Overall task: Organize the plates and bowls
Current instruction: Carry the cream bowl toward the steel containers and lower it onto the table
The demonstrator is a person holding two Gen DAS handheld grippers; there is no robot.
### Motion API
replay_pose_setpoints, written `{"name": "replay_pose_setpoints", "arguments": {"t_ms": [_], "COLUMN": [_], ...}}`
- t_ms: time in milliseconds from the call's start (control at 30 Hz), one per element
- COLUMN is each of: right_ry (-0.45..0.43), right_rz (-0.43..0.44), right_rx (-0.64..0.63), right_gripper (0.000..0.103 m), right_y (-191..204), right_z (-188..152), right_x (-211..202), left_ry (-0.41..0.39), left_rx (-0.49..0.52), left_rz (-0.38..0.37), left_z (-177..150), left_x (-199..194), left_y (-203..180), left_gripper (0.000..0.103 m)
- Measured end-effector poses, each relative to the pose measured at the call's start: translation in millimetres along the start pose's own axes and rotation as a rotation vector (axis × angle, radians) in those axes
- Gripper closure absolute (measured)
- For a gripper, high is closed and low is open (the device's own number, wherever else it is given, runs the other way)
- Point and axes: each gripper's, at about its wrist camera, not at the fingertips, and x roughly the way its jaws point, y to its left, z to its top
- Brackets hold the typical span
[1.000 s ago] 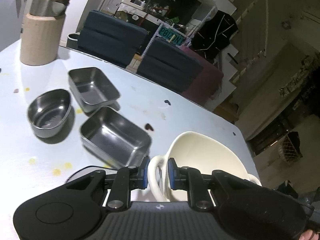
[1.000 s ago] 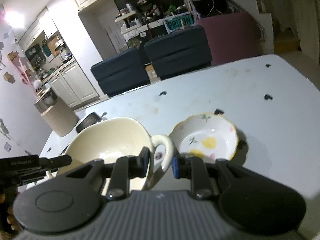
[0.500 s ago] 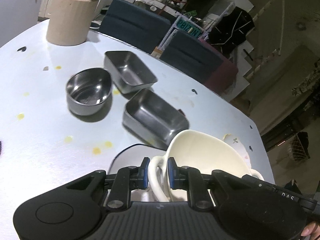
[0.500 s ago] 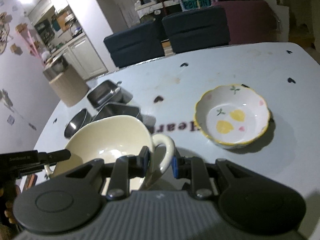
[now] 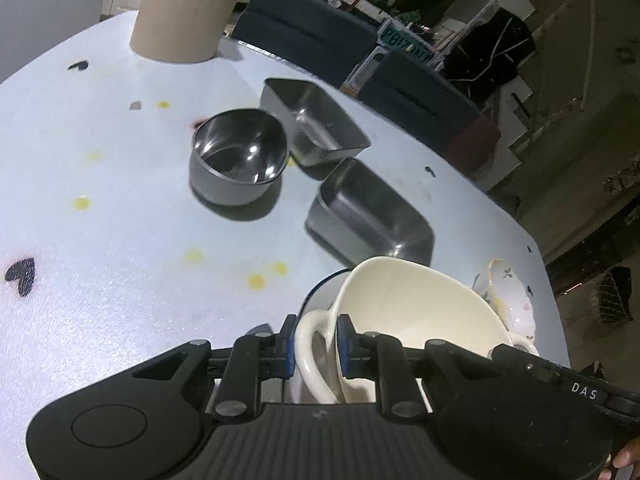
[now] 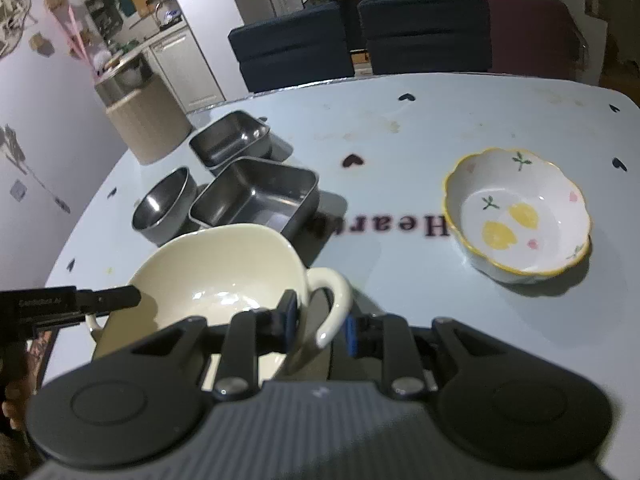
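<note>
Left wrist view: left gripper [image 5: 316, 344] has its blue pads closed on one loop handle of the cream two-handled bowl [image 5: 416, 312]; the handle sits squarely between the fingers, and the bowl body extends forward and right of them. Bowl is held above the pale blue table [image 5: 120, 200]; whether it touches the surface cannot be told.

Right wrist view: right gripper [image 6: 318, 326] straddles the opposite handle of the cream two-handled bowl [image 6: 224, 276]. Left pad lies against the handle near the bowl wall; a gap shows between the handle and the right pad, so firm clamping cannot be confirmed. Bowl body lies forward and left of these fingers. Left gripper's finger tip [image 6: 108, 298] shows at the bowl's far rim.

Positions relative to the cream bowl:
- Nearer rectangular steel tray [image 5: 372, 216], just beyond the rim.
- Round steel cup [image 5: 240, 156], beyond and left of that tray, standing upright.
- Second rectangular steel tray [image 5: 316, 128], farther back, just beside the cup.
- Beige cylindrical canister [image 5: 184, 12], well beyond, at the table's far edge.
- Scalloped floral bowl [image 6: 520, 216], well apart to the right in the right wrist view, resting on the table beside the printed lettering [image 6: 416, 226].
</note>
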Motion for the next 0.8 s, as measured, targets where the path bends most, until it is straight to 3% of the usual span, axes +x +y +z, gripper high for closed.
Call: {"name": "replay_pose_setpoints", "arguments": {"t_ms": [800], "right_ry": [0.050], "right_rz": [-0.044], "right_rx": [-0.031], "right_gripper": [0.074], "right_y": [14.1], "right_z": [-1.7], "right_x": [15.3], "left_ry": [0.044], "left_rx": [-0.015], "left_rz": [0.018], "left_z": [0.5], "left_x": [18.7], "left_y": [10.2], "left_gripper": [0.079]}}
